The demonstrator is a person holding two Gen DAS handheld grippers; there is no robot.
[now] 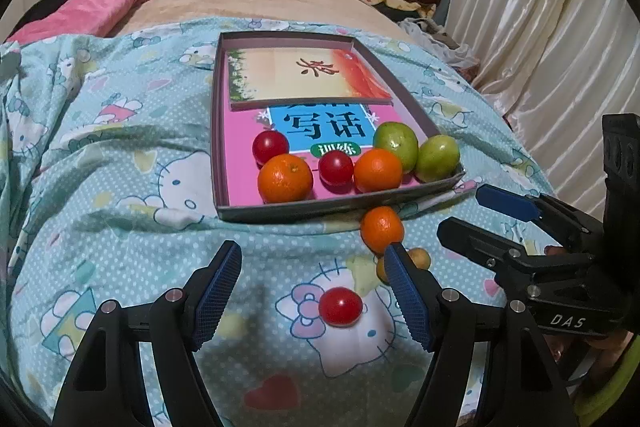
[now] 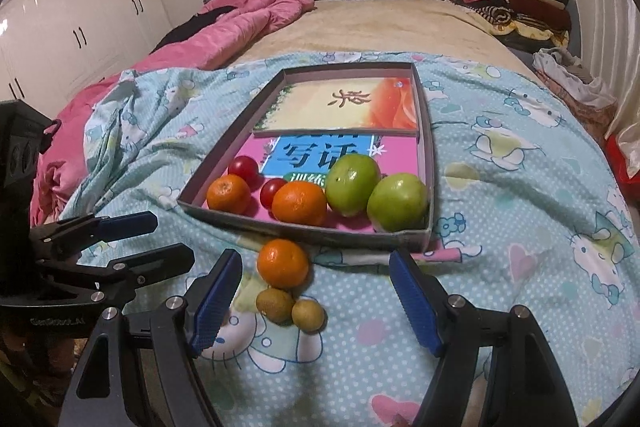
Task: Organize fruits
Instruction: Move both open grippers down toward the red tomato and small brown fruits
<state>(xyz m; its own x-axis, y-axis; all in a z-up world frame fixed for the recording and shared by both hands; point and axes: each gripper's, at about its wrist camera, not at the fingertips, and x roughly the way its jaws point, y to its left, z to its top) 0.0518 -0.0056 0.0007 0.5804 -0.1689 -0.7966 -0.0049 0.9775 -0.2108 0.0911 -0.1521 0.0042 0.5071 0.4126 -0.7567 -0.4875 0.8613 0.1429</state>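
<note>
On the bed's pale-blue cartoon-print quilt [image 1: 120, 187], a shallow grey cardboard tray [image 1: 320, 213] already holds two oranges, two red fruits and two green ones. Outside it lie a small glossy red fruit [image 1: 340, 306], a round orange tangerine [image 2: 283, 263] and two little brown kiwi-like fruits [image 2: 290, 307].

The left gripper [image 1: 316, 291] hangs with fingers spread wide and empty, the red fruit between them; closing gently and low should keep it from rolling on the soft quilt. The right gripper [image 2: 316, 301] is likewise wide open and empty, the brown pair between its fingers.
</note>
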